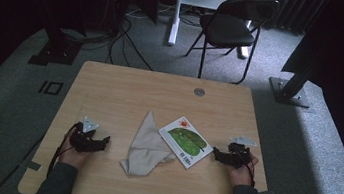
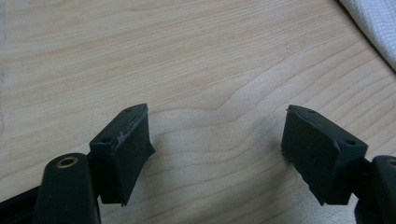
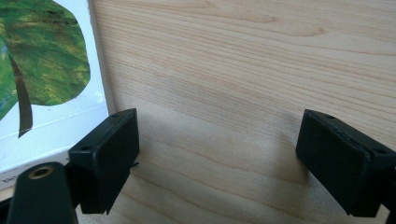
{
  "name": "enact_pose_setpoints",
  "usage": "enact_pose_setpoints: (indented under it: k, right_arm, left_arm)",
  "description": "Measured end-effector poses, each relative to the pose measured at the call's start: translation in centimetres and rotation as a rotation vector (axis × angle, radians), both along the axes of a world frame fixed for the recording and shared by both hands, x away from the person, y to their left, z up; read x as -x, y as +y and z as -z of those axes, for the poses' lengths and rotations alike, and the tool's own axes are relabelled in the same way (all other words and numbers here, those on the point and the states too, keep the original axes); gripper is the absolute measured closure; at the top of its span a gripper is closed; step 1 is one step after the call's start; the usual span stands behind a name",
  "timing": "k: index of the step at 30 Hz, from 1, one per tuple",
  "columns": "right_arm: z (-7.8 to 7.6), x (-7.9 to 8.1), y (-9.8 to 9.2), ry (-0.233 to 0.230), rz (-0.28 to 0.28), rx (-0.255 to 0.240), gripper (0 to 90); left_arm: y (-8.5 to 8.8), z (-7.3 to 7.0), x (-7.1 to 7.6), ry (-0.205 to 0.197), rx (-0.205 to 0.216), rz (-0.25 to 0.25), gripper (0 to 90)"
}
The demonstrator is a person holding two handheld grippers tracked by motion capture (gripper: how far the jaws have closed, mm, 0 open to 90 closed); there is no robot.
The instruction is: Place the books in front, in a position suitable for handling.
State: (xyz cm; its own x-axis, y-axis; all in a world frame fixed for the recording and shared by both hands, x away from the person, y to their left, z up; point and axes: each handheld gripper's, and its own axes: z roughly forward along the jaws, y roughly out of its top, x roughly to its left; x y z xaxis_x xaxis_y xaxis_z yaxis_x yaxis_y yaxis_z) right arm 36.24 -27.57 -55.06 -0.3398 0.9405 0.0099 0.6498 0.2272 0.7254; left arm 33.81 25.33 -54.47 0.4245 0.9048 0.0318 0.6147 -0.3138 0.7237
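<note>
A crumpled beige cloth [image 1: 146, 146] lies in the middle of the wooden table [image 1: 120, 90]. Right beside it rests a white book [image 1: 185, 141] with a green leaf on its cover. My left gripper [image 1: 102, 142] rests on the table left of the cloth, jaws open over bare wood [image 2: 217, 135], with a cloth corner [image 2: 376, 23] at the upper right of its view. My right gripper [image 1: 215, 155] rests right of the book, jaws open and empty [image 3: 217, 140]. The book's edge [image 3: 51, 79] lies by the left jaw in the right gripper view.
A black folding chair [image 1: 232, 27] and a white desk leg [image 1: 176, 12] stand on the grey carpet beyond the table. A round grommet [image 1: 199, 91] sits near the table's far edge. Dark stands and cables line the back.
</note>
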Motion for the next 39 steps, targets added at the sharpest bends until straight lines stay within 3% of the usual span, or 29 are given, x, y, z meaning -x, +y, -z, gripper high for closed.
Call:
enact_pose_setpoints:
  k: [17,28,36,39]
  right_arm:
    - [0.0,0.2,0.1,-0.001,0.009,-0.002,13.7]
    - [-0.2,0.6,-0.2,-0.014,0.015,-0.021,23.5]
    - [-1.0,1.3,0.5,-0.054,-0.01,-0.021,23.5]
    - [-1.8,1.8,1.5,-0.089,-0.04,-0.01,23.5]
  left_arm:
    - [0.1,0.0,0.0,0.009,0.013,0.001,27.3]
    - [0.1,0.0,0.0,0.009,0.013,0.001,27.3]
    - [0.1,0.0,0.0,0.009,0.013,0.001,27.3]
    - [0.1,0.0,0.0,0.009,0.014,0.0,27.3]
